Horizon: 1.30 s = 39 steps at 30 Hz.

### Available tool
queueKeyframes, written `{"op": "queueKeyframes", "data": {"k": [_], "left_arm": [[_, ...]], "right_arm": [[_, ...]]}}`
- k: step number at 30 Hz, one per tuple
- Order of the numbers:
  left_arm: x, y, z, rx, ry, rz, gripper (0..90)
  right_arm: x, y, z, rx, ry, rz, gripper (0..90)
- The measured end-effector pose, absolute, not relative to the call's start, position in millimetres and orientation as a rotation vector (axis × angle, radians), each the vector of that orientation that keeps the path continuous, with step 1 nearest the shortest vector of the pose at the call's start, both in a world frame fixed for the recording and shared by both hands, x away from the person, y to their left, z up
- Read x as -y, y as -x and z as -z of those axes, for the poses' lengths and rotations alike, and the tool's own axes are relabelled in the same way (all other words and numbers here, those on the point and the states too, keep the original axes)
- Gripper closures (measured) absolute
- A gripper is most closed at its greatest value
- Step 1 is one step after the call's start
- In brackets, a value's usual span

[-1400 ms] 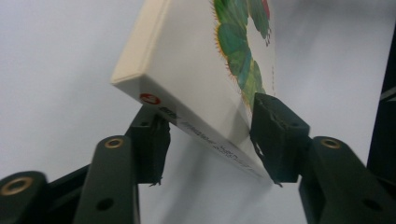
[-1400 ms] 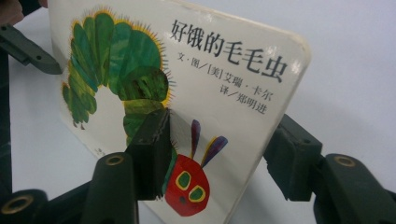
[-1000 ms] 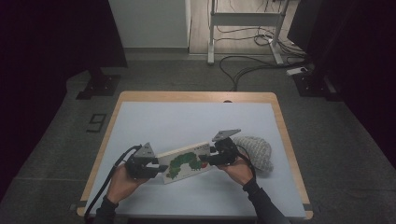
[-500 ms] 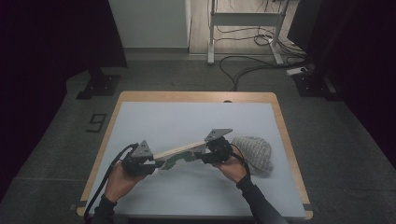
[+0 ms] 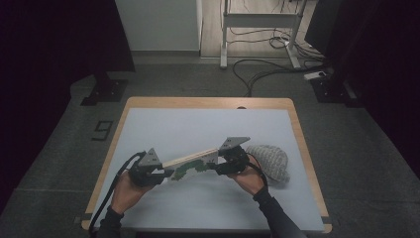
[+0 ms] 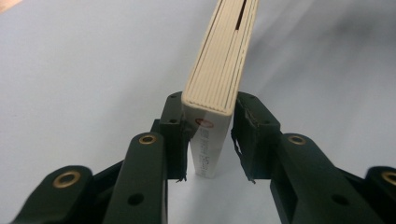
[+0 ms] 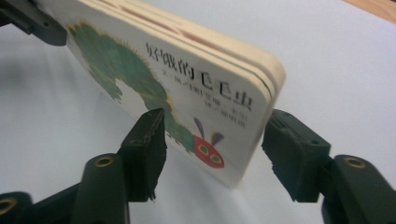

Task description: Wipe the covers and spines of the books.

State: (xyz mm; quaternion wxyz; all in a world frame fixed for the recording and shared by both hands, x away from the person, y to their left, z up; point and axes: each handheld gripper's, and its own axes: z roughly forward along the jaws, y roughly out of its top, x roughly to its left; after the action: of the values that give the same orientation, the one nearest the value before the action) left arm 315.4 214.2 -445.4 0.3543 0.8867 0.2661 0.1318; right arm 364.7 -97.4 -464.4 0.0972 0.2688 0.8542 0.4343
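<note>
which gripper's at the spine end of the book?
The left gripper: its jaws flank the book's printed spine. The right gripper straddles the corner with the caterpillar's head, jaws apart.

Grey carpet floor (image 5: 163, 87), black cables (image 5: 257, 82), a white stand (image 5: 257, 29) beyond the wood-edged table (image 5: 208, 103).

White book (image 7: 187, 88) with green caterpillar, pale blue table (image 5: 198, 129), speckled grey hat (image 5: 270, 161)

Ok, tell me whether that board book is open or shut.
Shut. The board book shows its thick pages stacked flush in the left gripper view, and its caterpillar cover lies flat against them in the right gripper view.
</note>
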Motion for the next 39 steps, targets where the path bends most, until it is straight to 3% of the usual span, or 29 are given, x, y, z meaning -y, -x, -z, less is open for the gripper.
{"op": "queueKeyframes", "data": {"k": [24,39], "left_arm": [[-219,-321,447,-0.684,-2.266,-0.304,65.7],[-220,-321,448,-0.682,-2.261,-0.3,65.8]], "right_arm": [[163,-361,443,-2.442,-0.9,-1.201,15.5],[220,-359,450,-2.354,-1.044,-1.055,14.3]]}}
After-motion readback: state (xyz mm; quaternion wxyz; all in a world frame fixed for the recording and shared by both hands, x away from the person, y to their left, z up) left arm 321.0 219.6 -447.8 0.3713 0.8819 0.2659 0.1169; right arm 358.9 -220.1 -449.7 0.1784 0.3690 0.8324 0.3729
